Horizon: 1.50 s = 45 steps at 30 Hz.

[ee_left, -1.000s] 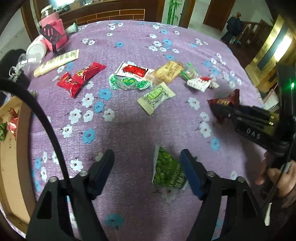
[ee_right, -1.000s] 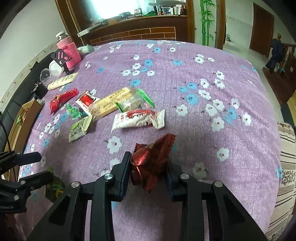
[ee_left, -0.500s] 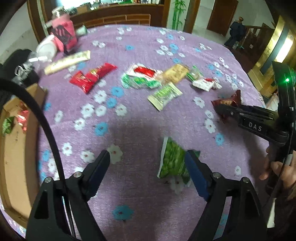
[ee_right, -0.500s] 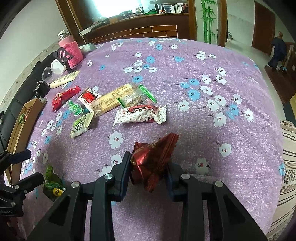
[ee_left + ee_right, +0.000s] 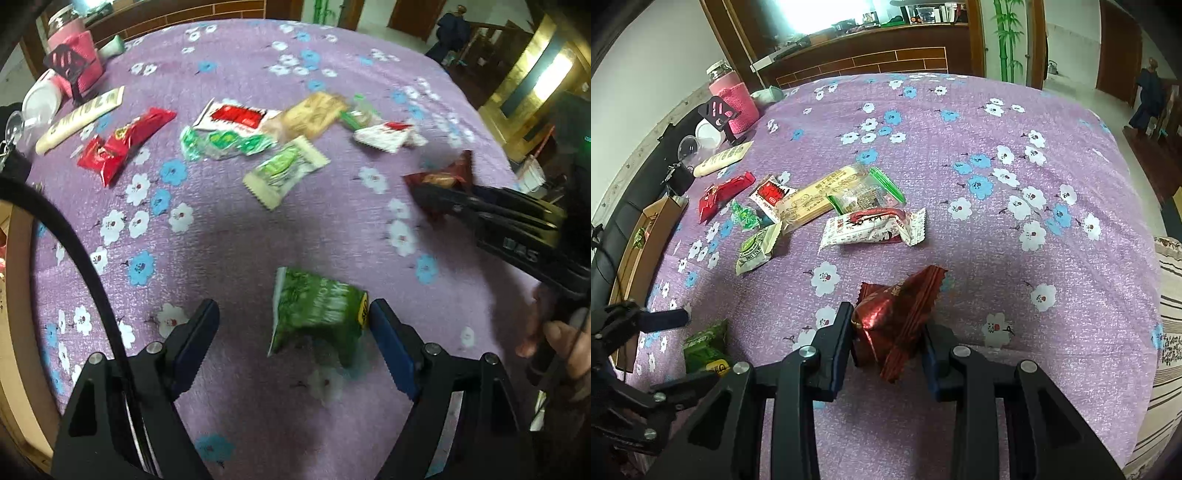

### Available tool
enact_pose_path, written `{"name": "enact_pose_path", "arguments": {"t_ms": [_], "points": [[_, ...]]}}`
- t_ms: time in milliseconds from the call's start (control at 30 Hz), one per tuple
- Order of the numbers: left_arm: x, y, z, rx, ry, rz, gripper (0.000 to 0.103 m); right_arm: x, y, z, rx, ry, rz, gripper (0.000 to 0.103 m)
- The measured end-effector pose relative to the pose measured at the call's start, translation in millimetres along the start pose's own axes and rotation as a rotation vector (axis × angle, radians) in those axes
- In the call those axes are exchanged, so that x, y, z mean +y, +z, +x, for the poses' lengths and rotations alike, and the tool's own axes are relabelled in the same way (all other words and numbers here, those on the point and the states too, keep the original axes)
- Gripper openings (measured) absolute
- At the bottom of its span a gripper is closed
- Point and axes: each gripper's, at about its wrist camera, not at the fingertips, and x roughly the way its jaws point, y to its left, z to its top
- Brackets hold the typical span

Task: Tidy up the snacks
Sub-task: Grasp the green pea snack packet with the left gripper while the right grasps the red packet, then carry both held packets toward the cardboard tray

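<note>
Green packet (image 5: 317, 314) is the thing your next move turns on: it lies on the purple flowered cloth (image 5: 229, 251) directly ahead of your left gripper (image 5: 291, 325), inside the span of its two fingers but well off centre, close against the right finger and far from the left one. Those fingers stand wide apart with nothing held. The packet's long axis runs roughly along the line you are looking down, slightly tilted, with its near end crumpled and raised and its pale sealed edge facing your left finger. Judging from this, you would want to shift the left gripper a little to your right before closing, so the packet sits midway and is squeezed across its short width; closing as you are may only push it sideways. Your right gripper (image 5: 888, 328) is already busy: its fingers are pressed in on a dark red wrapper (image 5: 899, 314), held just above the cloth with its serrated end pointing up and away from you. That leaves the left hand as the nearer and only free one for the green packet. A wooden tray (image 5: 18, 332) sits at the cloth's left edge, on your left hand's side, and looks like the place for sorted snacks, though little of its contents shows.
</note>
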Motion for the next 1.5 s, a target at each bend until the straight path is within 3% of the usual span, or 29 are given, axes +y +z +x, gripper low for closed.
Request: {"name": "enact_pose_path", "arguments": {"t_ms": [167,267,433,733,1100,1200,1367,1500], "points": [[3.0,3.1,-0.6,-0.063,-0.005,-0.019,0.08,0.7,-2.7,-0.7,-0.027,-0.008,0.004,0.034],[5.9,6.3,1.9,-0.084,-0.025,-0.03,0.053,1.5,-3.2,-1.0,-0.035,-0.012,0.001,0.034],[11.7,5.4,-2.0,-0.066,-0.073,-0.053,0.04,4.8,-5.6,-3.8,-0.035,-0.017,-0.007,0.034],[8.9,-20.3,-12.3,-0.069,-0.1,-0.05,0.038,13.9,-14.3,-15.6,-0.054,-0.02,-0.007,0.034],[20.9,-24.3,-15.0,-0.084,-0.089,-0.095,0.038,17.4,-19.3,-6.8,-0.042,0.003,0.009,0.033],[20.2,-24.8,-14.3,-0.101,-0.086,-0.087,0.038,23.7,-17.8,-4.0,-0.066,-0.047,-0.013,0.032],[28.5,-34.5,-18.9,-0.127,-0.148,-0.106,0.036,27.8,-17.8,-13.8,-0.097,-0.029,0.014,0.031],[33.5,-42.9,-23.4,-0.131,-0.157,-0.102,0.036,37.0,-23.7,-29.3,-0.104,-0.013,-0.006,0.03]]}}
